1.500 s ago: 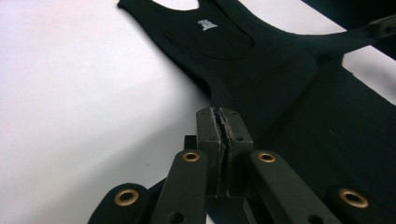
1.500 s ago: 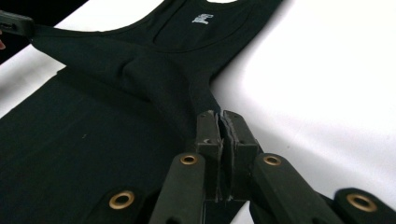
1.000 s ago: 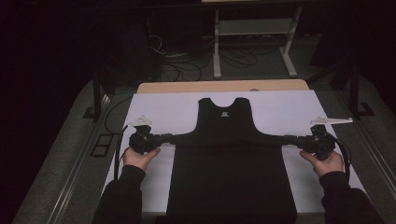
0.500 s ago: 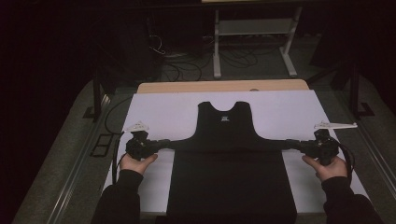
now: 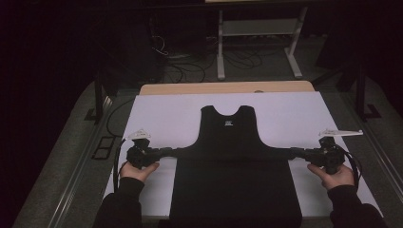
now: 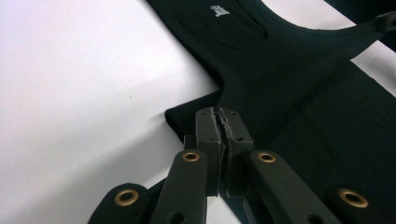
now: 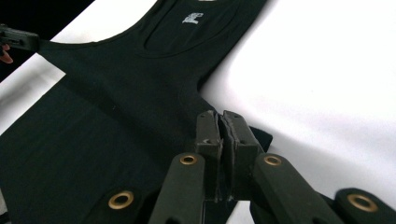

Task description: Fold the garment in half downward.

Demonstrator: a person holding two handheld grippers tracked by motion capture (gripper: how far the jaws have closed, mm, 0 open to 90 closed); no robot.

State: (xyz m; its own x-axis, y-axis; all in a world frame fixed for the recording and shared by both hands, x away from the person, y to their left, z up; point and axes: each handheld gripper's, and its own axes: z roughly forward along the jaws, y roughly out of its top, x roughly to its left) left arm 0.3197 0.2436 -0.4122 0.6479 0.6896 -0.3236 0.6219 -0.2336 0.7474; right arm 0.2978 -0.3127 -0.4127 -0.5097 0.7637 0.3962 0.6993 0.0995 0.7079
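Note:
A black sleeveless top [image 5: 228, 137] lies flat on a white sheet [image 5: 290, 114], neck toward the far side, with a small white label [image 6: 219, 10] inside the collar. My left gripper [image 5: 172, 152] is shut on the top's left underarm corner [image 6: 180, 119]. On the opposite side, my right gripper [image 5: 293, 153] is shut on the right underarm corner [image 7: 261, 135]. The fabric is drawn taut in a straight line between the two. In the left gripper view the pads [image 6: 223, 122] pinch cloth, and in the right gripper view the pads [image 7: 220, 125] pinch it too. The lower body of the top reaches the near table edge.
The sheet covers most of a wooden table [image 5: 228, 88]. Beyond it stand a white-framed rack [image 5: 256, 28] and loose cables on the floor [image 5: 180, 66]. Dark posts [image 5: 99, 95] flank the table. Bare sheet lies on either side of the top.
Both grippers and the pinched top have slid a little toward the near edge of the table. The jaws have stayed shut on the corners.

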